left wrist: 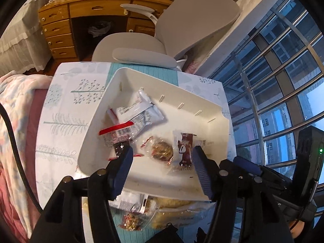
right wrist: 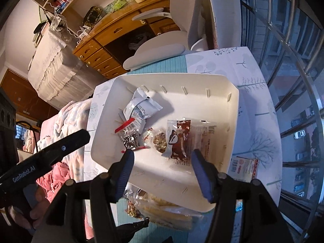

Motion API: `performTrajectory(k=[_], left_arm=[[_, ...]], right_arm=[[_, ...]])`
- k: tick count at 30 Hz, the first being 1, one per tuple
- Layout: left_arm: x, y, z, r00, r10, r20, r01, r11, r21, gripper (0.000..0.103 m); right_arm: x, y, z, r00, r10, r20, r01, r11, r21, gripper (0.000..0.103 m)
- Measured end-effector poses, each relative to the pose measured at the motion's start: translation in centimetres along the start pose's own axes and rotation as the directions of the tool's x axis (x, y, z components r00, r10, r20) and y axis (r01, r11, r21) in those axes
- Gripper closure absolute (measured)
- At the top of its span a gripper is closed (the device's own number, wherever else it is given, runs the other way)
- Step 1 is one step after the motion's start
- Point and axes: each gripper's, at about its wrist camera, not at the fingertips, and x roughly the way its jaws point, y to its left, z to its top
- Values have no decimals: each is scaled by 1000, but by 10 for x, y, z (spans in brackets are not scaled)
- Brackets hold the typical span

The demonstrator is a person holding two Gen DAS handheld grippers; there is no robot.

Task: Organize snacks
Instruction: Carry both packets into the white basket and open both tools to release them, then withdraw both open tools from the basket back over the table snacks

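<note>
Where snacks (right wrist: 154, 204) underlie bin (right wrist: 232, 109), chair (left wrist: 194, 20) beyond.

Dim window daylight, fisheye-warped edges, sharp.

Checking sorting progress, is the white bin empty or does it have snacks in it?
Partly filled: the white bin holds several wrapped snacks, including a brown packet.

Snack packets (left wrist: 162, 216) half hidden under tray (left wrist: 166, 190) near edge; packet print too small to read; desk (left wrist: 97, 2) top cropped.
</note>
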Motion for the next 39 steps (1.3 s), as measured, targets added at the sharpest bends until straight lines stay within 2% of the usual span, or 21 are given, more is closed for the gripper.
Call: performTrajectory(k=[8,22,29,39], left_arm=[[-36,21,-30,1000,-12,26,12,1000,-6,40],[-98,77,-108,1000,-24,17,23,999,41,35],[-109,102,-140,1000,-30,-11,30,998,59,33],[-104,117,-173,997,-33,-74,40,996,84,23]], right_arm=[[-18,16,-30,999,-14,32,13,1000,25,44],[-34,62,-125,996,-43,76,36,994,99,43],[-28,71,-177,996,-64,59,54,986,158,39],[-20,64,-233,994,-107,36,96,968,232,38]])
